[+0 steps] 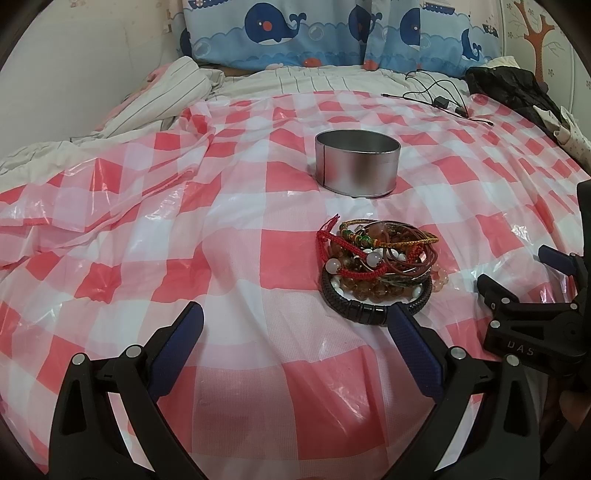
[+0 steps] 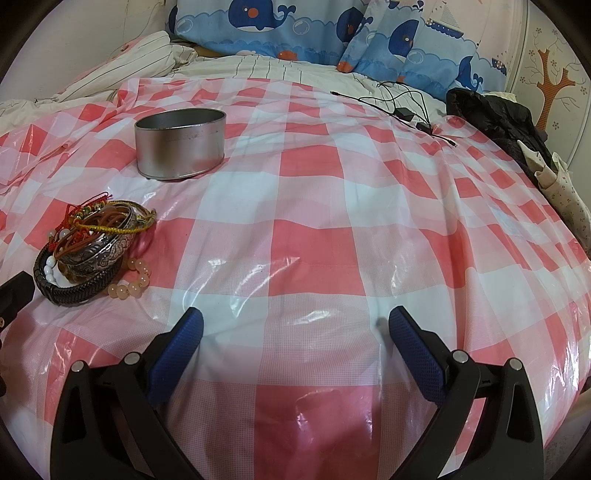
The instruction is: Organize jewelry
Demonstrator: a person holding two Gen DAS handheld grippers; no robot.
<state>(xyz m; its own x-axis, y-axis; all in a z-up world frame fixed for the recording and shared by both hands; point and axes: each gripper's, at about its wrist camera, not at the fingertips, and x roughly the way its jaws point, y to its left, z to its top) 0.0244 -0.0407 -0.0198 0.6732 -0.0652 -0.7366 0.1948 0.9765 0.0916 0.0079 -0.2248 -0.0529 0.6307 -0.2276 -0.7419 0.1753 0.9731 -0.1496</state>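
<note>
A pile of bracelets [image 1: 376, 269], with red cords, amber and white beads, a silver bangle and a black braided band, lies on the red-and-white checked sheet [image 1: 240, 258]. It also shows in the right wrist view [image 2: 92, 247]. An open, empty oval metal tin [image 1: 357, 162] stands behind the pile; it also shows in the right wrist view [image 2: 180, 142]. My left gripper [image 1: 295, 317] is open and empty, its right finger just in front of the pile. My right gripper [image 2: 295, 321] is open and empty, right of the pile; it also shows in the left wrist view [image 1: 517, 273].
Black cables with a small adapter [image 2: 402, 107] lie at the back right. A dark garment [image 2: 498, 114] is heaped at the right edge. Whale-print pillows [image 1: 295, 33] and a striped quilt [image 1: 166, 92] lie at the head of the bed.
</note>
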